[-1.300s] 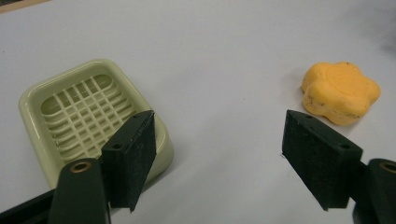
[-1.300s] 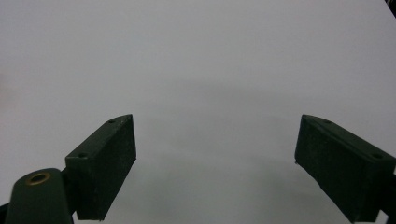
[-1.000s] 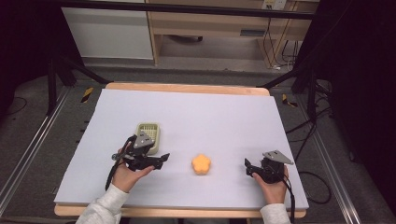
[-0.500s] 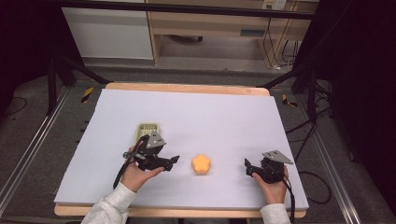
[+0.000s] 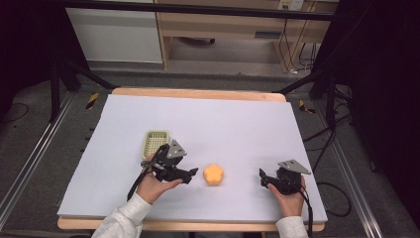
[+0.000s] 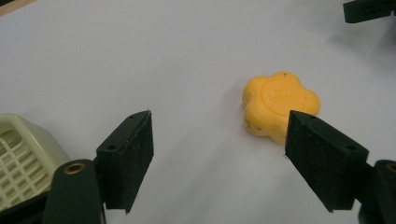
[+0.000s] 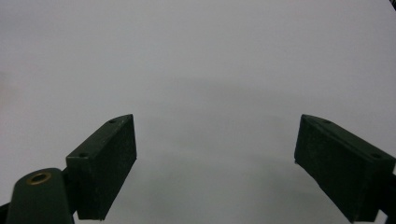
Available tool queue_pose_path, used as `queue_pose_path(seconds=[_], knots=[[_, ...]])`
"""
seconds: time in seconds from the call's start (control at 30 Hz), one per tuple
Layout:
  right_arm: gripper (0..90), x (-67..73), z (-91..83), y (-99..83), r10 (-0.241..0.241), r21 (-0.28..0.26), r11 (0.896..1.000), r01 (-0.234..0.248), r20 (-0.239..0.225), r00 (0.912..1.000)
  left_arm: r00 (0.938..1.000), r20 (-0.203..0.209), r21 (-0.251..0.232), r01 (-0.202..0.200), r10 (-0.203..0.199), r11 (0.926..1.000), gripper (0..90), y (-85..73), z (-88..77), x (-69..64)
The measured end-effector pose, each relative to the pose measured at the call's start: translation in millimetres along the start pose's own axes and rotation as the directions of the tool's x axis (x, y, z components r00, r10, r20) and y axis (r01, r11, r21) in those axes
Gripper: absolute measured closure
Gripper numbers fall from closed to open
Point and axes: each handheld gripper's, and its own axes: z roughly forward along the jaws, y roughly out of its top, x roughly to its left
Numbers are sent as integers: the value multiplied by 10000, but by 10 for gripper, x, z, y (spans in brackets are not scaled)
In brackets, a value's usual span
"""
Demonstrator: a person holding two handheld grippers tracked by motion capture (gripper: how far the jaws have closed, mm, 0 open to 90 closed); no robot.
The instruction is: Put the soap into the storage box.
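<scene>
An orange flower-shaped block (image 5: 213, 174) (image 6: 279, 104) lies flat on the white table top (image 5: 223, 124), near the front middle. My left gripper (image 5: 191, 173) (image 6: 229, 158) is open just left of the block, jaws pointing at it, with nothing between them. A pale green lattice basket (image 5: 155, 142) (image 6: 21, 158) stands behind and left of that gripper. My right gripper (image 5: 262, 177) (image 7: 219, 172) rests open at the front right, well apart from the block, over bare table.
The white top sits on a wooden board whose edge (image 5: 198, 93) shows at the back. Black stand legs (image 5: 64, 74) and cables (image 5: 322, 144) flank the table on the floor. A cabinet (image 5: 223, 25) stands beyond the far edge.
My left gripper has slid right, away from the basket and close up to the orange block. The right gripper has stayed put.
</scene>
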Motion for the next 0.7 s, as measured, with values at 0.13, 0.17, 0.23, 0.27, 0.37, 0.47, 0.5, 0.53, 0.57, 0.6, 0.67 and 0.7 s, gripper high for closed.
queue_pose_path(seconds=[0.13,0.17,0.23,0.27,0.37,0.47,0.5,0.53,0.57,0.6,0.67,0.7], knots=[[134,0,0,0,2,-2,10000,-2,-2,10000,9999,93,121,-106,105,9999,223,25,38,-32],[134,0,0,0,-2,-8,10000,2,-6,10000,9999,109,130,-131,130,9998,222,33,51,-44],[134,-2,1,0,3,-6,10000,-3,-24,10000,9997,125,181,-194,191,9996,221,44,70,-61],[134,0,1,0,23,0,10000,-23,-26,10000,9996,136,217,-234,231,9995,220,51,81,-69],[134,0,1,0,21,-4,10000,-21,-24,10000,9994,158,264,-299,294,9992,215,65,100,-86],[135,1,1,0,23,15,10000,-23,-36,10000,9989,198,374,-435,428,9984,211,90,131,-111],[135,1,1,0,23,15,10000,-23,-36,10000,9989,198,374,-435,428,9984,211,90,131,-111],[136,1,1,0,28,19,10000,-28,-45,10000,9987,239,407,-458,449,9981,210,101,145,-122],[136,1,1,0,27,22,10000,-27,-43,10000,9986,248,431,-482,471,9979,210,108,153,-128],[136,1,1,0,27,22,10000,-27,-43,10000,9986,248,431,-482,471,9979,209,108,153,-128],[137,1,0,0,26,12,10000,-26,-37,10000,9982,289,476,-533,520,9974,206,120,171,-147],[137,1,0,0,24,12,10000,-24,-39,10000,9982,312,469,-529,515,9975,206,122,178,-151]])
